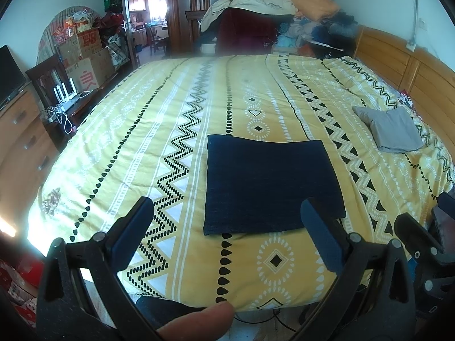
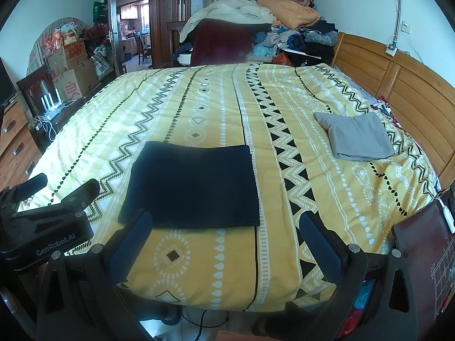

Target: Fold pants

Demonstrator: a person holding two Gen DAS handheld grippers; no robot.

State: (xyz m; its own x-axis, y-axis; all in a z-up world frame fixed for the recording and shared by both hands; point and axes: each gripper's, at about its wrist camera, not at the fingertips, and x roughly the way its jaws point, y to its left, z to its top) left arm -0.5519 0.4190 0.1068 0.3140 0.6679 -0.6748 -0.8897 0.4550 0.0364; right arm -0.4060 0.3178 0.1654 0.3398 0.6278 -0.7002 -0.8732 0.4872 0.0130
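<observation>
Dark navy pants (image 1: pixel 270 183) (image 2: pixel 194 184) lie folded into a flat rectangle on the yellow patterned bedspread (image 1: pixel 159 119) (image 2: pixel 284 255), near the bed's front edge. My left gripper (image 1: pixel 227 207) hovers open above the front of the bed, its right finger (image 1: pixel 321 236) over the pants' near right corner, nothing held. My right gripper (image 2: pixel 224 221) is open too, just in front of the pants' near edge, its left finger (image 2: pixel 130 241) by the near left corner. The left gripper's body (image 2: pixel 42 221) shows at the left of the right wrist view.
A folded grey garment (image 1: pixel 389 130) (image 2: pixel 355 136) lies at the bed's right side by the wooden headboard (image 2: pixel 398 85). Piled clothes and bedding (image 2: pixel 256 28) stand behind the bed. A dresser (image 1: pixel 20 130), boxes (image 1: pixel 85 62) and cables flank the left. A thumb (image 1: pixel 199 321) shows at the bottom.
</observation>
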